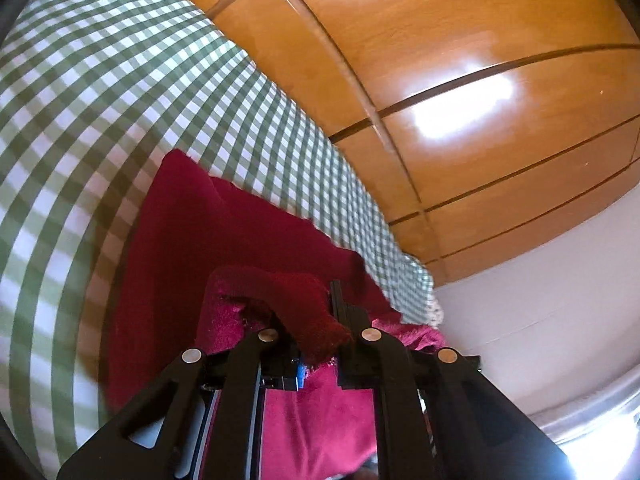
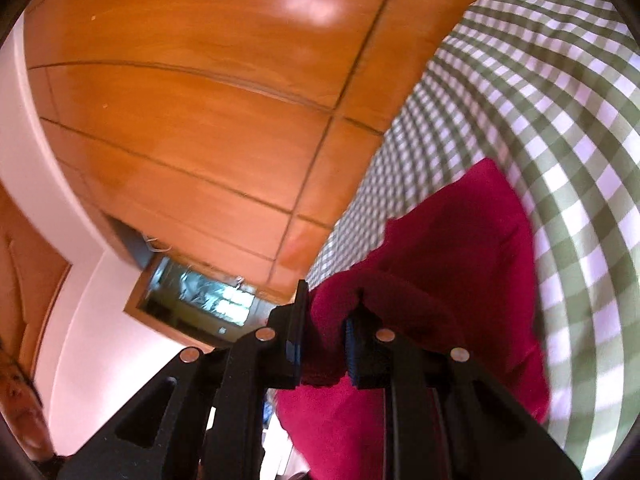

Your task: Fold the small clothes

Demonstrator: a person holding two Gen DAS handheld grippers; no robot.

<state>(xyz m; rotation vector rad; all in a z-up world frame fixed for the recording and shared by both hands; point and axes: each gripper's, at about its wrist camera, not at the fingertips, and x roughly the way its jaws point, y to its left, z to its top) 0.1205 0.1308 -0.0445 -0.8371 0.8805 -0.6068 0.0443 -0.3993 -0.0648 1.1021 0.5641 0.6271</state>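
Observation:
A dark red garment (image 1: 224, 240) lies partly spread on a green-and-white checked cloth (image 1: 100, 100). My left gripper (image 1: 316, 332) is shut on a bunched edge of it, and a fold of the fabric drapes over the left finger and hides it. In the right wrist view the same red garment (image 2: 460, 240) rises from the checked cloth (image 2: 560, 100) into my right gripper (image 2: 330, 304), which is shut on a thick pinch of fabric. More of the garment hangs below both grippers.
Glossy wooden panels (image 1: 460, 80) stand right behind the checked surface, and they fill the upper left of the right wrist view (image 2: 200, 100). A white wall (image 1: 540, 272) continues beside them. A glazed niche (image 2: 200, 300) and a wooden door frame (image 2: 24, 280) are at the left.

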